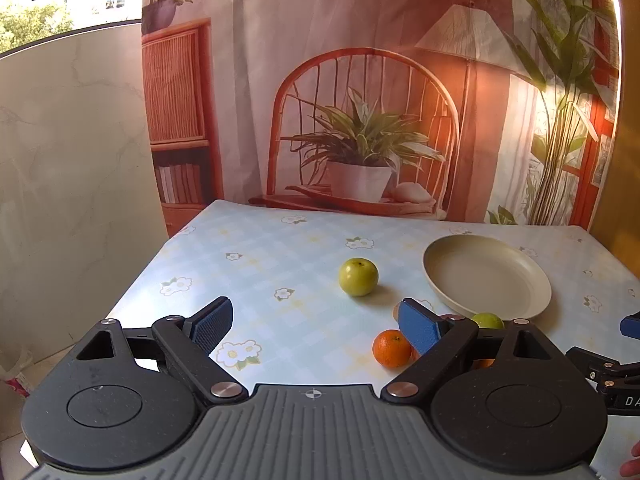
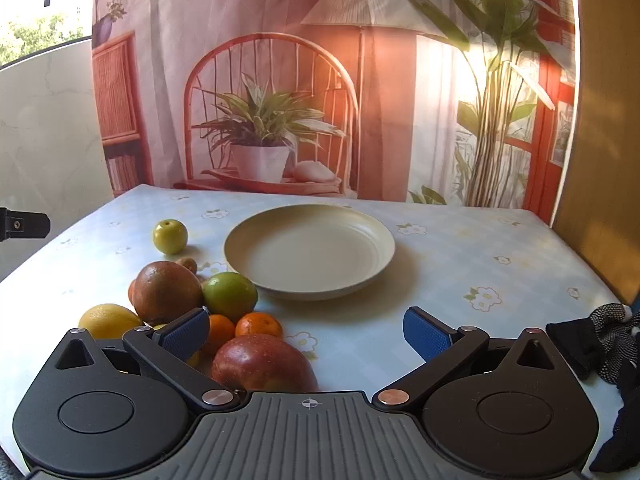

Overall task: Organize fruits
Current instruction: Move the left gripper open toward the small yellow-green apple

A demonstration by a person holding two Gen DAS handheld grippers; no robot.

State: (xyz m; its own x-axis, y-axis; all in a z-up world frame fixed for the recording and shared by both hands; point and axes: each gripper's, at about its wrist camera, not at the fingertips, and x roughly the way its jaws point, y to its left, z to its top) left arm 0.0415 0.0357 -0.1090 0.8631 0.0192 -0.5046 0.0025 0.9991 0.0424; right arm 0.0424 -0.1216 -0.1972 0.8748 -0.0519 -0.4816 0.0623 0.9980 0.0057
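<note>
Both grippers stand spread wide with nothing between their blue pads. The left gripper (image 1: 316, 326) hovers over the flowered surface (image 1: 256, 264); ahead of it and a little right sits a small green fruit (image 1: 358, 276) on its own, and farther right the cream plate (image 1: 486, 276) lies bare. Its right finger (image 1: 420, 330) covers most of the fruit pile: only one mandarin (image 1: 391, 348) shows whole, with the top of a lime (image 1: 487, 320) peeking over the linkage and slivers of other fruit that cannot be identified.

From the right gripper (image 2: 306, 334) the pile is plainer, lying ahead to its left: a brown round fruit (image 2: 166, 292), the lime (image 2: 230, 296) touching it, a lemon (image 2: 108, 320) partly cut off by the gripper body, two mandarins (image 2: 258, 325) half behind the left finger (image 2: 186, 334), and a red apple (image 2: 264, 362) whose lower half is hidden by the gripper's base. A small brownish thing (image 2: 187, 265) behind the brown fruit is too hidden to name. The plate (image 2: 310, 280) sits straight ahead, the lone green fruit (image 2: 170, 236) beyond the pile. At the right edge a dark glove (image 2: 600, 340) runs out of frame.
</note>
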